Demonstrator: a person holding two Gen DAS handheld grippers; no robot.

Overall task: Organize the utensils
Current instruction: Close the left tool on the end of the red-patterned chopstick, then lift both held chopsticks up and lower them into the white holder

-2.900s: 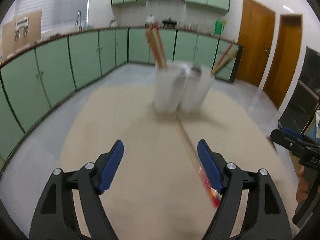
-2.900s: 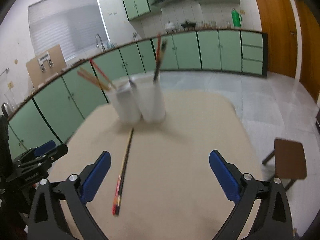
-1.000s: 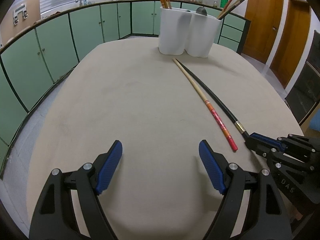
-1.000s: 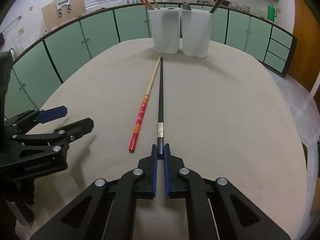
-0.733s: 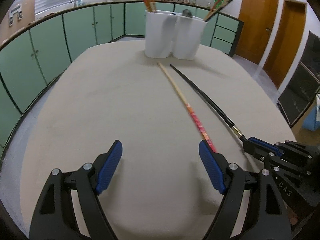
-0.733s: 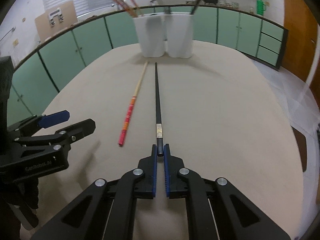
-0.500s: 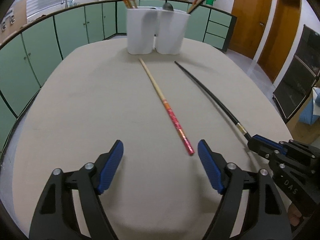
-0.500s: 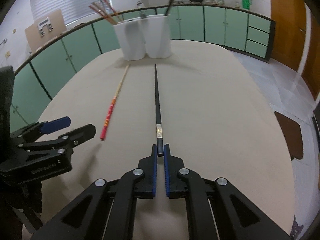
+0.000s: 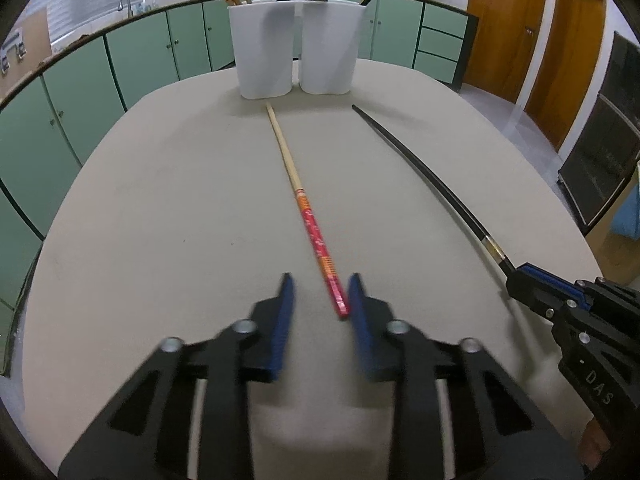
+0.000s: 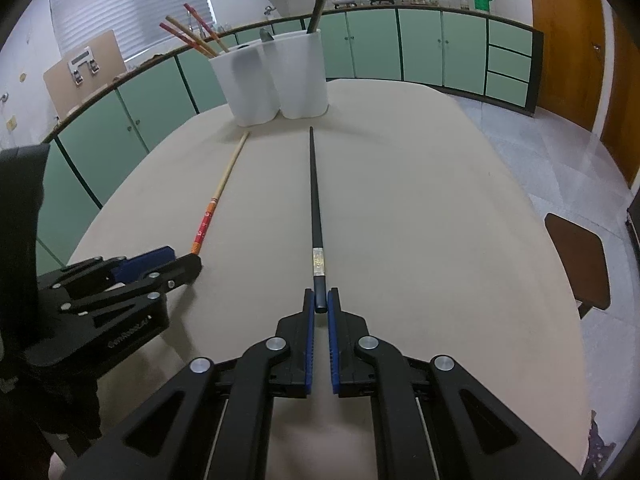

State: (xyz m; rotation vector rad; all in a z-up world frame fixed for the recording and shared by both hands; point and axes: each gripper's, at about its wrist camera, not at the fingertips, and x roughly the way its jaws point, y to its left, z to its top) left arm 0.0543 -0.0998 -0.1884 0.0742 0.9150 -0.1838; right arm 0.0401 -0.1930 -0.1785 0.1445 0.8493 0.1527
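A wooden chopstick with a red end lies on the beige table, pointing at two white holders. My left gripper straddles its red tip, and the jaws are closing. The tip lies against the right pad, with a gap still showing on the left. In the right wrist view the left gripper sits at that same red end. My right gripper is shut on the near end of a black chopstick. That chopstick lies on the table to the right of the wooden one.
The two white holders at the table's far side hold several chopsticks and a dark utensil. Green cabinets ring the room and wooden doors stand at the right. A brown stool stands off the table's right edge.
The left gripper has shifted right over the wooden chopstick's red end and its jaws have come most of the way together around it. The right gripper stays shut on the black chopstick.
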